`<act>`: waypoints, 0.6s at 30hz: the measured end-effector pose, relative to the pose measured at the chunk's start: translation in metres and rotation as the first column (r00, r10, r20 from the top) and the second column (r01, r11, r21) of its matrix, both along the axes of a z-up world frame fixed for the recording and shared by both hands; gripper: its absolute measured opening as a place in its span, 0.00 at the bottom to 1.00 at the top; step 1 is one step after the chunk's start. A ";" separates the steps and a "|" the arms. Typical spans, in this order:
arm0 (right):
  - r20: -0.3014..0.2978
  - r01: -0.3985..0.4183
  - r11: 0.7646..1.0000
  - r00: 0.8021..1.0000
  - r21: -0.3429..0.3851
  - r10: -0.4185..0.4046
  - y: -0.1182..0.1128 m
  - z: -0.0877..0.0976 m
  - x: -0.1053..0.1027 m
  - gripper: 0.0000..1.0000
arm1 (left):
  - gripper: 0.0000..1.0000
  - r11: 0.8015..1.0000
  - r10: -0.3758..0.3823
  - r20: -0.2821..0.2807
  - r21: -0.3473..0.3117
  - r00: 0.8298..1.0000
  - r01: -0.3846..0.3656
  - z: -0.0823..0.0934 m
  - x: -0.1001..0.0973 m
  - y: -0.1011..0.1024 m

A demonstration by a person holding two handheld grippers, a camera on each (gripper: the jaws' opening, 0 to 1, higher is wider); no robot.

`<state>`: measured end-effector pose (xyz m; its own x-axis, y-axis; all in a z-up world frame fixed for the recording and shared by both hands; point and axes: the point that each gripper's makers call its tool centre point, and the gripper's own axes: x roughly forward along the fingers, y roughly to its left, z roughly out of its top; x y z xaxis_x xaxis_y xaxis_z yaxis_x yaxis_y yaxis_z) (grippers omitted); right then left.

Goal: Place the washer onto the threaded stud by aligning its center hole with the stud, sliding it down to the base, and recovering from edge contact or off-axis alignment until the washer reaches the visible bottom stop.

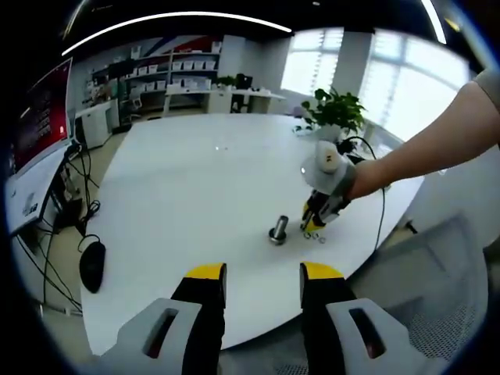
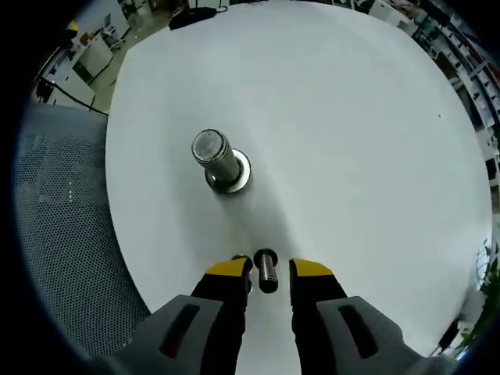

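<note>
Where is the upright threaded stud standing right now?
In the right gripper view the stud stands on the white table, ahead-left of the right tongs; in the left gripper view it is just left of them.

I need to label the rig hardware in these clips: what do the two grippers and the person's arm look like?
Both the left gripper and the right gripper have grey jaw bodies with slotted sides, black inner faces and yellow tips. The person's forearm is bare, with a short sleeve edge at the elbow.

My left gripper (image 1: 262,283) and right gripper (image 2: 269,270) match: black fingers (image 1: 205,295) with yellow tips on grey housings with dark slots. A short sleeve (image 1: 490,82) covers my upper arm.
</note>
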<state>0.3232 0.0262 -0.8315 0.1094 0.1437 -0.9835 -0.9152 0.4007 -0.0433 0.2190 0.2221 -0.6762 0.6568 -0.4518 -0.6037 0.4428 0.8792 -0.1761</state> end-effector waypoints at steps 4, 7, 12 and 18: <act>0.006 0.013 1.000 1.000 -0.003 -0.013 -0.010 0.006 -0.005 0.23 | 0.35 1.000 -0.005 -0.001 0.001 1.000 0.005 0.000 -0.001 -0.001; 0.006 0.028 1.000 1.000 -0.002 -0.028 -0.017 0.008 -0.009 0.23 | 0.35 1.000 -0.011 -0.002 0.002 1.000 0.011 0.000 -0.002 -0.002; -0.016 0.055 0.997 0.998 0.046 -0.055 -0.018 0.008 -0.026 0.24 | 0.35 0.999 -0.030 -0.004 0.013 1.000 0.030 -0.002 -0.003 -0.004; -0.046 0.046 0.999 0.998 0.024 -0.045 -0.021 -0.007 -0.048 0.24 | 0.36 0.999 -0.032 -0.003 0.022 0.999 0.032 -0.002 -0.005 -0.004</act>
<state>0.2747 0.0054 -0.8381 0.0714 0.1647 -0.9838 -0.8969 0.4422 0.0089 0.2143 0.2178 -0.6784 0.6405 -0.4591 -0.6156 0.4706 0.8681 -0.1577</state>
